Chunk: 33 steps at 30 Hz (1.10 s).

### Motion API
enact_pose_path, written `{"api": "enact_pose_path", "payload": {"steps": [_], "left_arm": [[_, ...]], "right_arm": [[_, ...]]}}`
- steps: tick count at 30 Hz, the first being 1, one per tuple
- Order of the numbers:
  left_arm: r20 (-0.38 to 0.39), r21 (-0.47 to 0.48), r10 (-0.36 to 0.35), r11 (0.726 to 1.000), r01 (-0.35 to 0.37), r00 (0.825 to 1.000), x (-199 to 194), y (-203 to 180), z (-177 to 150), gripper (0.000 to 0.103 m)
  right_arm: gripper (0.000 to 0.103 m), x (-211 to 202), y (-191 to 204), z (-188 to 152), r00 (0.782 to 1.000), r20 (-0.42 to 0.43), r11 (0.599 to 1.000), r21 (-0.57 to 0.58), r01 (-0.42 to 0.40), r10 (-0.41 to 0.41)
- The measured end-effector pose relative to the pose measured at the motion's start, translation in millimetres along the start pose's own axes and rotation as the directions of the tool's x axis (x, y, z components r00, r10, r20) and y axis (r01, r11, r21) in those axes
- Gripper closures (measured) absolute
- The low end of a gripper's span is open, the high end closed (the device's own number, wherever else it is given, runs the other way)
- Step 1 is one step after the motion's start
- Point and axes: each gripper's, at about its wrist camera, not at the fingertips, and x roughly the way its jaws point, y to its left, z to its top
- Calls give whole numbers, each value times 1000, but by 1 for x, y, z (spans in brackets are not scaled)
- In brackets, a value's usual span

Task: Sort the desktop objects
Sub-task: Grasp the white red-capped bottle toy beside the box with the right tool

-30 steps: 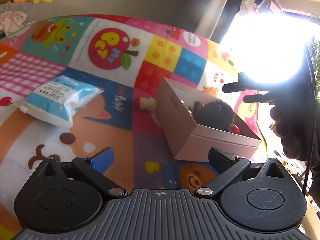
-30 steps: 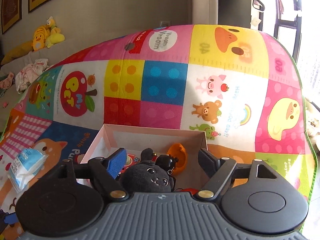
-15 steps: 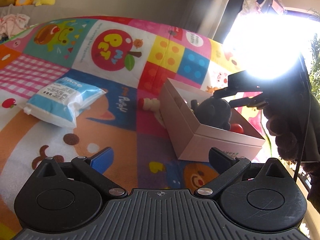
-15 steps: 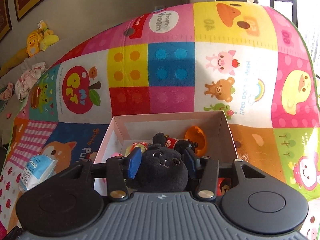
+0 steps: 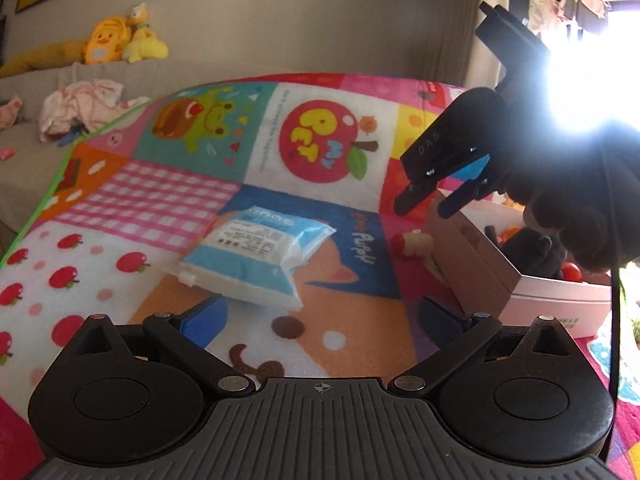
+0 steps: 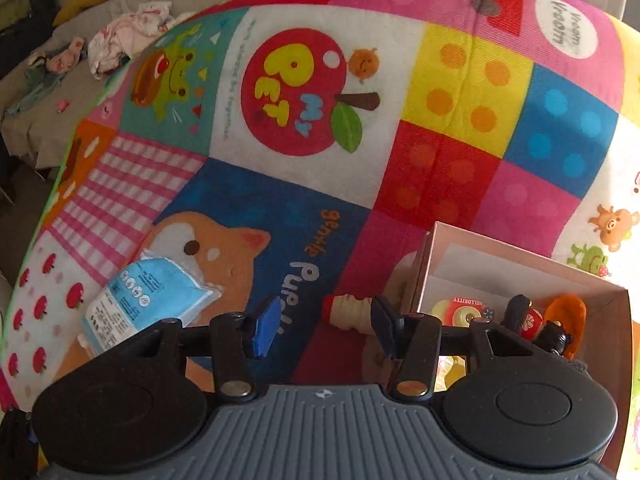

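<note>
My left tongs hang spread wide and empty over the play mat, with the blue tissue pack lying flat just ahead of them. My right tongs are spread too, nothing between them, hovering above the mat beside the pink box. The small cream-and-red toy lies on the mat right against the box's outer wall. Inside the box I see the black plush, an orange piece and a red-and-yellow toy.
</note>
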Motion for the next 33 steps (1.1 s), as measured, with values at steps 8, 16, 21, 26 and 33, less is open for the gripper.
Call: {"api": "enact_pose_path", "payload": {"steps": [8, 16, 21, 26, 33], "left_arm": [[-15, -85, -60, 995, 59, 998, 3, 14, -1, 0], [-9, -84, -73, 994, 72, 997, 2, 13, -2, 0], [-15, -84, -71, 994, 70, 997, 3, 12, -2, 0], [-9, -66, -74, 995, 74, 997, 3, 9, -3, 0], [-20, -92, -86, 992, 84, 996, 5, 13, -2, 0]], "right_arm": [[52, 48, 34, 6, 978, -68, 964, -192, 183, -199], [81, 21, 34, -4, 986, -58, 968, -209, 140, -155], [80, -10, 16, 0, 996, -30, 987, -145, 77, -82], [80, -3, 10, 4, 997, -50, 993, -101, 59, -65], [45, 7, 18, -1, 996, -87, 991, -135, -21, 10]]}}
